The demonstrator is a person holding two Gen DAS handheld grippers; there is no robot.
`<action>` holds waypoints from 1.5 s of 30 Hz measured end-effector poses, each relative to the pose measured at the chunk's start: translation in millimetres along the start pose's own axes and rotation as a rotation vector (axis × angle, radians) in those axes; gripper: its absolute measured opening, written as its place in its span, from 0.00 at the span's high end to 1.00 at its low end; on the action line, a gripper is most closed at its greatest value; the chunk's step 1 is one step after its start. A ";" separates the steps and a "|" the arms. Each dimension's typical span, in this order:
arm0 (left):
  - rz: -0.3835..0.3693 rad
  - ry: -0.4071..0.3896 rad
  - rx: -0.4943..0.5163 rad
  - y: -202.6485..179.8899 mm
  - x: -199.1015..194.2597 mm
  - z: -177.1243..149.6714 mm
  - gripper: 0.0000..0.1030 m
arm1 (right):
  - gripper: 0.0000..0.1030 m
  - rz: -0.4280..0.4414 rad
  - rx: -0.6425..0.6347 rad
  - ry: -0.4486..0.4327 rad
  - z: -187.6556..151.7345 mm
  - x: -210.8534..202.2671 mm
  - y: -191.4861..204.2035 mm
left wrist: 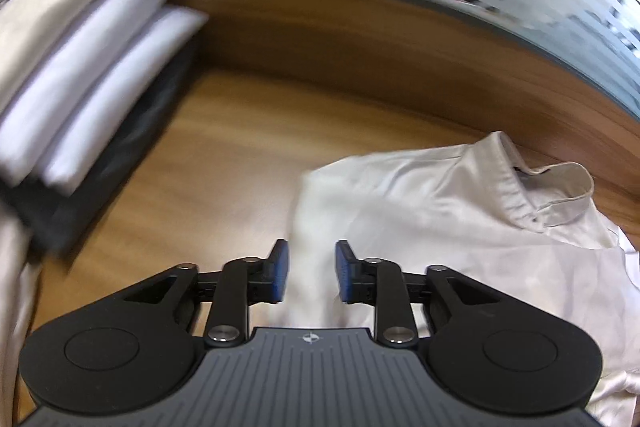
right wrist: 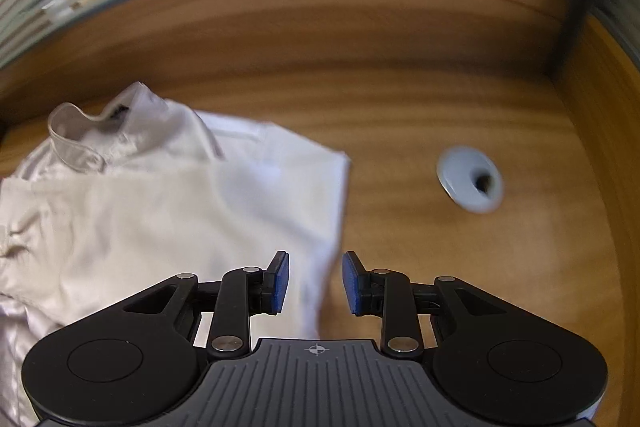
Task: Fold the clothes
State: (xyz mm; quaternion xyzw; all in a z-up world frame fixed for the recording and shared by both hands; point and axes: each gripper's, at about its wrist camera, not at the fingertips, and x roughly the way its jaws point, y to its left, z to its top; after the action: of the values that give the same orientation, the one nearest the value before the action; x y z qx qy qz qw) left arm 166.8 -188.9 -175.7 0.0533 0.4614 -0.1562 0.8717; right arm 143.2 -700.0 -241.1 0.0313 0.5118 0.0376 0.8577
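white shirt [left wrist: 460, 211], wood-grain table [left wrist: 248, 147], blue-padded tongs [left wrist: 311, 271]

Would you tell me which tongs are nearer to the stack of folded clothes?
Left. The left tongs have the stack of folded clothes just ahead to their left; the right tongs sit at the shirt's far edge, stack out of view.

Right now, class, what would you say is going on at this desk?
A person is folding clothes with a handheld gripper in each hand. A white collared shirt lies partly folded on the wooden desk. The left gripper hovers at its left edge, the right gripper at its right edge, both with jaws open and holding nothing. A stack of folded clothes sits to the left, and a grey cable grommet sits in the desk to the right.
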 end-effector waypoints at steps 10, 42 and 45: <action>-0.125 -0.029 0.243 -62.5 50.8 41.3 0.58 | 0.69 0.115 -0.202 -0.050 55.7 51.6 55.0; -0.537 0.010 0.392 -256.4 103.5 51.8 0.98 | 0.95 0.111 -0.445 -0.017 74.5 93.1 29.0; -0.506 -0.003 0.405 -254.3 101.6 57.5 0.98 | 0.96 0.095 -0.421 -0.031 76.2 90.9 27.0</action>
State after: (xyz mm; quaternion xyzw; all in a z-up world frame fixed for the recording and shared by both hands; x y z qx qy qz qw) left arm 183.8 -465.7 -213.4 0.1090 0.4182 -0.4565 0.7777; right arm 252.4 -665.6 -282.1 -0.1240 0.4772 0.1835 0.8504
